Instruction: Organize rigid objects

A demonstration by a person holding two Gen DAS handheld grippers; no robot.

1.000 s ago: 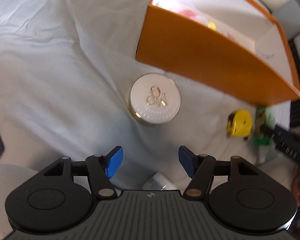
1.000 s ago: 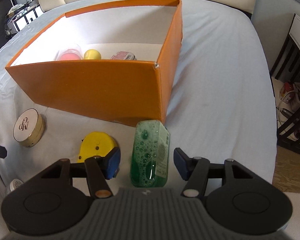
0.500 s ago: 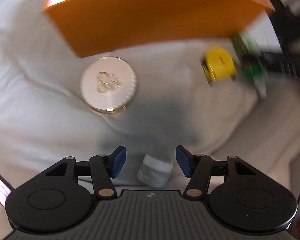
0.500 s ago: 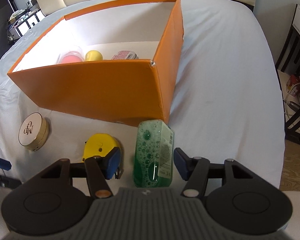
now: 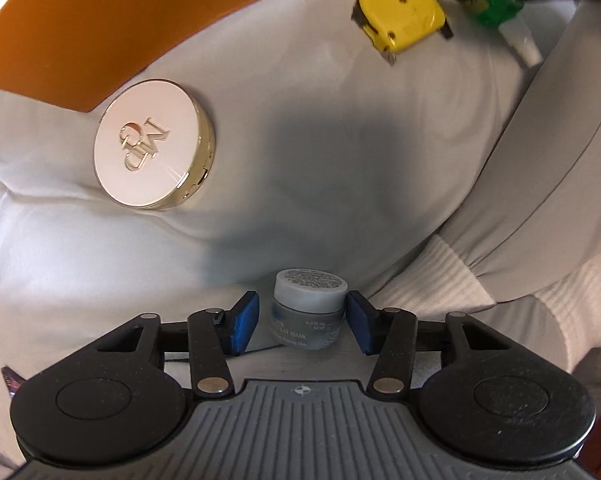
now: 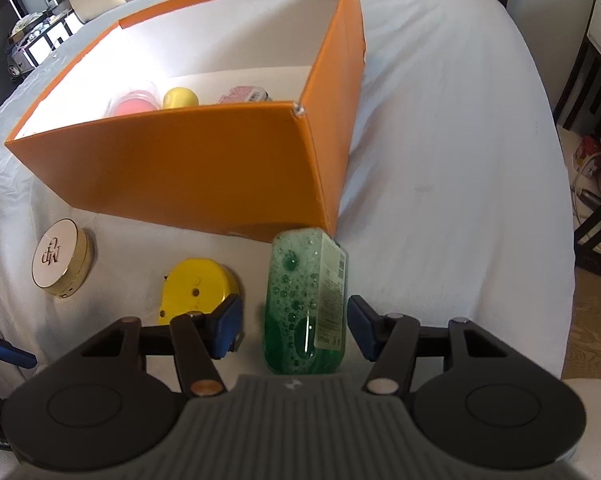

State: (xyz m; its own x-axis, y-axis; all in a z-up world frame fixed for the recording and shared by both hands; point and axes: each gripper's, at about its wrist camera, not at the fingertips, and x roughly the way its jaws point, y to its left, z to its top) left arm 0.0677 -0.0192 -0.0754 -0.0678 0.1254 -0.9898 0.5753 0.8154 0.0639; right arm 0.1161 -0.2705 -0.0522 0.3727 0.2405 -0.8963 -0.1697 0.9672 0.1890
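The bed [image 6: 440,120] is lying under everything, and its soft white sheet is wrinkling around the things on it. The big orange box [image 6: 204,176] is sitting on the bed with stiff, flat, smooth card walls, and a few small things are already resting inside it.

Next is the green bottle [image 6: 304,300], clear plastic, bubbly inside, lying on its side. The right gripper [image 6: 292,326] is waiting open around it, with a gap showing at each blue pad. Just beside it the yellow tape measure [image 6: 196,290] is lying flat, hard and rounded. The round compact [image 5: 152,144] is lying near the box, shiny, with a pale lid and gold edge.

Smallest is the little grey jar [image 5: 310,308], with a round bumpy lid, standing between the fingers of the left gripper [image 5: 302,324]. Its jaws have just been closing; one pad looks like it is touching the lid, and the other is not quite there (so it is not squeezing yet).

The jar could be tipping or sliding, I think, because the sheet is soft and only one pad is pushing.
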